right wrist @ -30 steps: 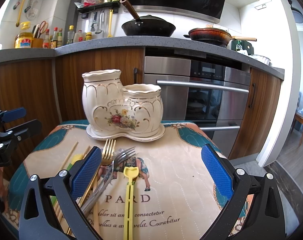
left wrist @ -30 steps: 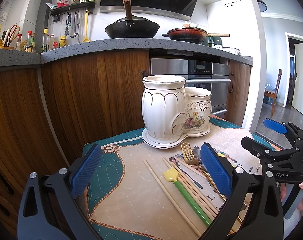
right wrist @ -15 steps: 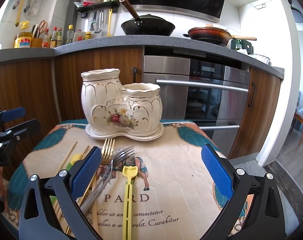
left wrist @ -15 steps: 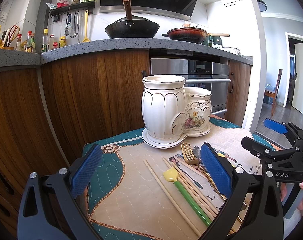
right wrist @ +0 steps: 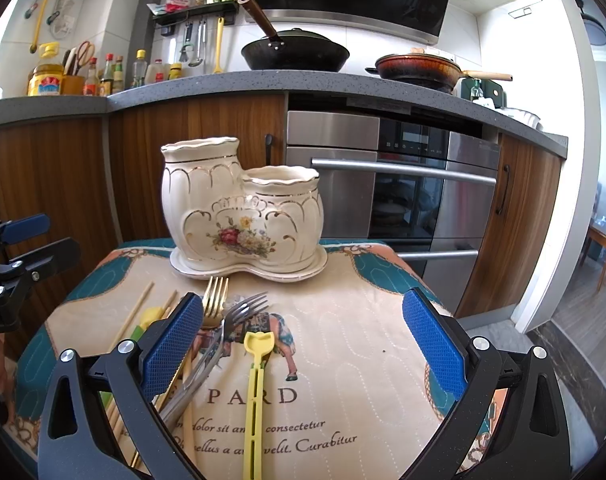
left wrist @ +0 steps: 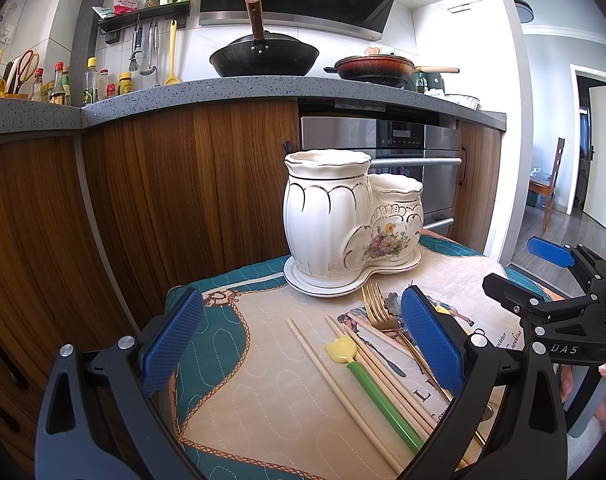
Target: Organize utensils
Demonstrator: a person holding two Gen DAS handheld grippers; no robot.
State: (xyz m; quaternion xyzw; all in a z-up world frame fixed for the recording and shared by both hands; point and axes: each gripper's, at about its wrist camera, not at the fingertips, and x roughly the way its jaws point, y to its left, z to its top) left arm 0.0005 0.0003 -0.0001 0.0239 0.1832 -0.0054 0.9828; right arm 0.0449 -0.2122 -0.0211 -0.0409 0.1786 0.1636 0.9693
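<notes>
Behind the table a wooden-fronted kitchen counter [right wrist: 207,148] is running across both views, with a built-in steel oven [right wrist: 391,184] under it. On the counter a black wok [left wrist: 263,58] and a red-brown pan [left wrist: 373,68] are sitting, with bottles and hanging tools to the left.

The quilted table mat [right wrist: 343,360] is carrying print: "PARD", and below it "consectetur" and "velit. Curabitur"; the rest is covered.

The ceramic two-compartment utensil holder [right wrist: 239,208], cream with gold trim and a flower motif, is standing upright on its saucer at the far edge of the mat, both mouths facing up.

The utensils are lying loose on the mat, nearer me than the holder: wooden chopsticks [left wrist: 343,380], a green-handled spoon with a yellow head [left wrist: 367,384], a gold fork [right wrist: 215,300], a silver fork [right wrist: 239,312] and a yellow plastic utensil [right wrist: 255,392].

I am holding my left gripper [left wrist: 299,340] wide open, gripping nothing, its right pad screening part of the gold fork. My right gripper [right wrist: 303,340] is likewise spread wide and empty, its left pad covering the fork handles. "DAS" is reading on its body in the left view.
</notes>
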